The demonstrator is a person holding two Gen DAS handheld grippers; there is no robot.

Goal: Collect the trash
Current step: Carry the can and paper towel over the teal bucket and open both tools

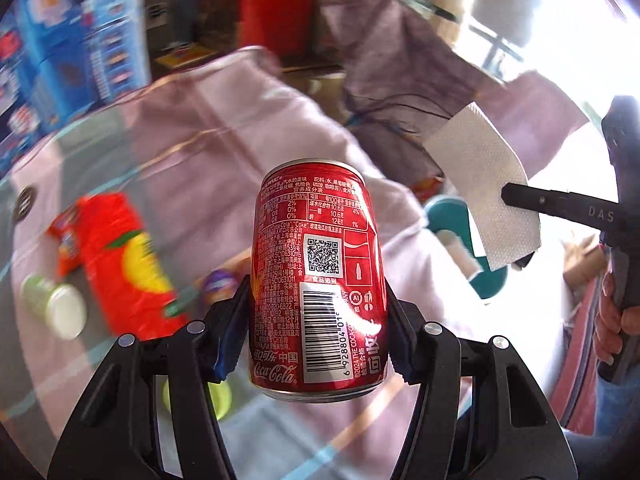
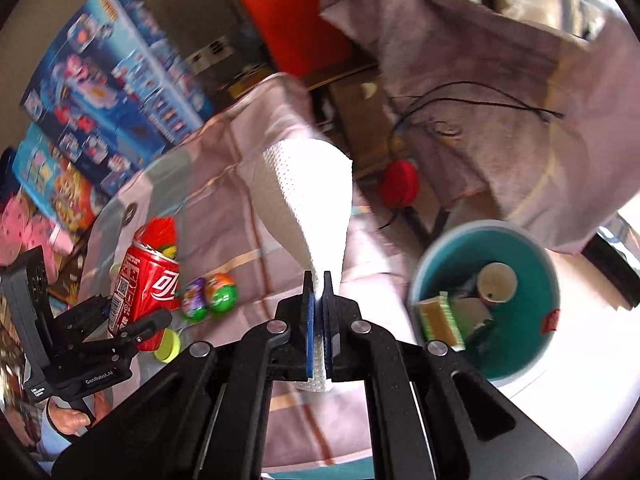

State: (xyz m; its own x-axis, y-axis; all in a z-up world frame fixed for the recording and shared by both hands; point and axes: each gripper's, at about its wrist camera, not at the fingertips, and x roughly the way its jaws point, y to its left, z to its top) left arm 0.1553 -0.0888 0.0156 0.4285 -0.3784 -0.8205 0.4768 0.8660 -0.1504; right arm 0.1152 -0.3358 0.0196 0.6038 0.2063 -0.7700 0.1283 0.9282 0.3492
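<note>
**Both loads lifted, bin waiting at lower right**

The can (image 1: 318,280) stands upright between the left gripper (image 1: 316,332) jaws, which are partly open and pressed on its sides at about mid-height, clear of the surface (image 1: 224,128). The tissue (image 2: 308,200) is pinched at its lower end by the right gripper (image 2: 319,320), whose jaws are fully closed on it; the rest of the sheet fans upward, loose. In the left wrist view the same tissue shows at the right of the frame.

This looks like the carry step: both pieces of trash are in hand and neither has been dropped yet. The bin (image 2: 516,236), at the lower right of the right wrist view, already holds a cup and some wrappers. The next move probably calls for bringing each gripper over its rim, then opening the jaws.

The bin sits past the surface's edge, below it, so the path runs out over that edge. Draped cloth (image 2: 480,92) with a black cable hangs just above and behind the bin; the floppy tissue could brush it. Left behind on the surface: an orange carton (image 1: 120,256), two foil eggs (image 2: 210,296) and a green cap (image 2: 168,346), all at the lower left, away from the route.
</note>
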